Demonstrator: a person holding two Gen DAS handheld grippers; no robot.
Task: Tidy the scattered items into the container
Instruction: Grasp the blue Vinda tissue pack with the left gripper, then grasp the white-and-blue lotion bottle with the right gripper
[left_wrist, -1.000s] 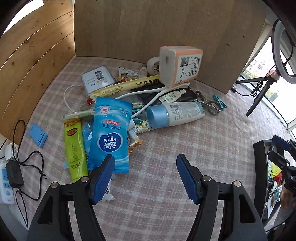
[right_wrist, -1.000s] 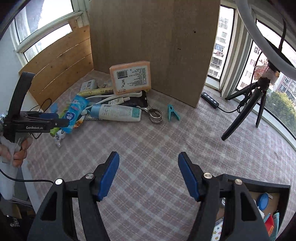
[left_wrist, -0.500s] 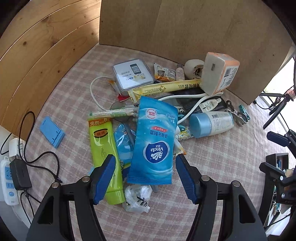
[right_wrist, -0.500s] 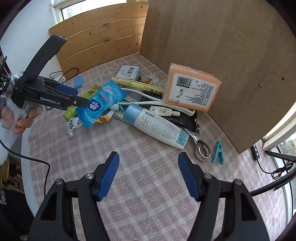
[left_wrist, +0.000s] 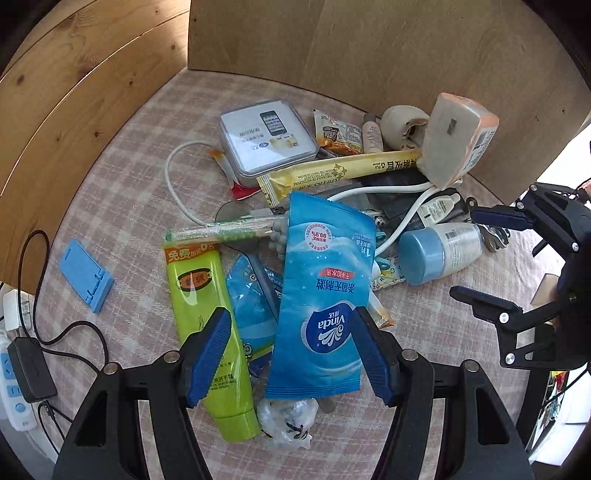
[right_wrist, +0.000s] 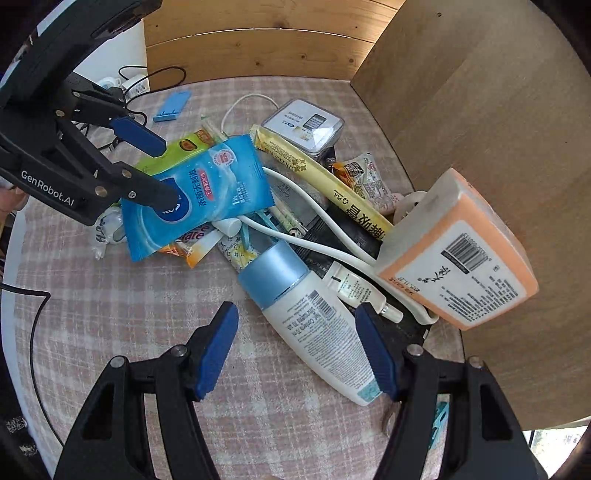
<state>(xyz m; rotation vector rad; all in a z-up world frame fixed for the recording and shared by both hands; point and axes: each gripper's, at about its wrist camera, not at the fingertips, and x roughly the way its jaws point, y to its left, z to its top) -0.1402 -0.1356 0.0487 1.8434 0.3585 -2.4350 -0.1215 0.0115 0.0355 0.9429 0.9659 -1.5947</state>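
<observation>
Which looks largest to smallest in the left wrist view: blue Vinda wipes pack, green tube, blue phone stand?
1. Blue Vinda wipes pack, though nearness to the camera inflates it.
2. Green tube.
3. Blue phone stand, clearly smallest.

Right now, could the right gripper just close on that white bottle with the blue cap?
Probably yes. The right gripper is open, with the white bottle lying on the cloth between its fingers and nothing on top of it. A small tube lies close beside the bottle and might get nudged.
</observation>
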